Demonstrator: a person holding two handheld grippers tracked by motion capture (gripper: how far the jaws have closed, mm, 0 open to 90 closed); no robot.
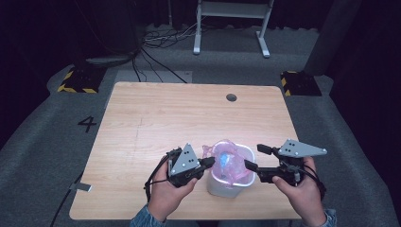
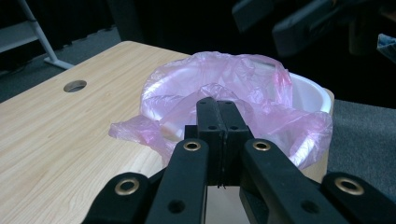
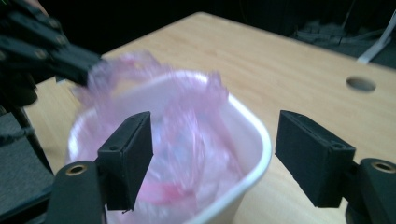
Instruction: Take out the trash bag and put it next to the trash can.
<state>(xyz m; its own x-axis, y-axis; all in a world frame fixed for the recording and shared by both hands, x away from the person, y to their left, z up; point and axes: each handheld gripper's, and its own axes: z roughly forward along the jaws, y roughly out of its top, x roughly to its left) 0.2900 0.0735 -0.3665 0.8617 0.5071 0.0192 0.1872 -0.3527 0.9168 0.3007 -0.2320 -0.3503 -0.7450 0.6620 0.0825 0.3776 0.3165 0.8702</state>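
Note:
A small white bin [image 1: 230, 188] stands near the table's front edge, lined with a thin pink plastic bag [image 1: 226, 160]. My left gripper [image 1: 211, 162] sits at the bin's left rim, shut on the bag's edge; in the left gripper view its jaws [image 2: 222, 116] pinch the pink film [image 2: 261, 79] over the white rim [image 2: 314, 91]. My right gripper [image 1: 256, 156] is open at the bin's right side. In the right gripper view its jaws [image 3: 215, 144] straddle the white rim [image 3: 254, 130], the pink bag [image 3: 187, 112] between and beyond them. Something bluish lies inside the bag.
The wooden table [image 1: 165, 113] has a round cable hole [image 1: 231, 97] near its far edge. Grey carpet surrounds it, with a white frame stand [image 1: 231, 23], cables and yellow-black blocks [image 1: 78, 80] beyond. A grey tag [image 1: 85, 187] lies at the front left edge.

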